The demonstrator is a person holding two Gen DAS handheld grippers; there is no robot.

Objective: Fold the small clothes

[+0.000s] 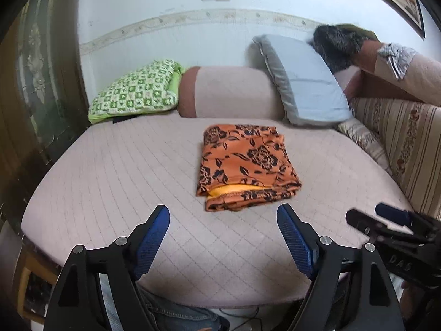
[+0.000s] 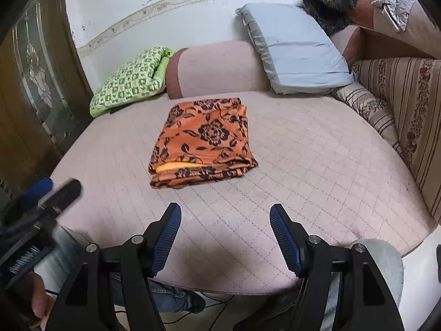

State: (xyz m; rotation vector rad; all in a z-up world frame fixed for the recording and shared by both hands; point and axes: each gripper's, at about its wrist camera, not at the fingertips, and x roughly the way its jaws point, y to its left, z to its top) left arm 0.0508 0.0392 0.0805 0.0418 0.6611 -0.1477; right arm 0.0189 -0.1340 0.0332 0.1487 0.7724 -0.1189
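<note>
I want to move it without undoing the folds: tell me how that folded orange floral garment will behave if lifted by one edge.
The orange floral garment looks soft, so it would likely droop. Its layers gape at the near edge, showing yellow lining, so they may unfold. It probably feels light.

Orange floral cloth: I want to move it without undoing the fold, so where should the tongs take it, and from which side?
Probably the near edge of the cloth, where the stacked layers and yellow lining show. Come in low from the front, one finger under the stack and one on top, so all layers are pinched together. Both the left tongs and right tongs are open, short of it.
</note>
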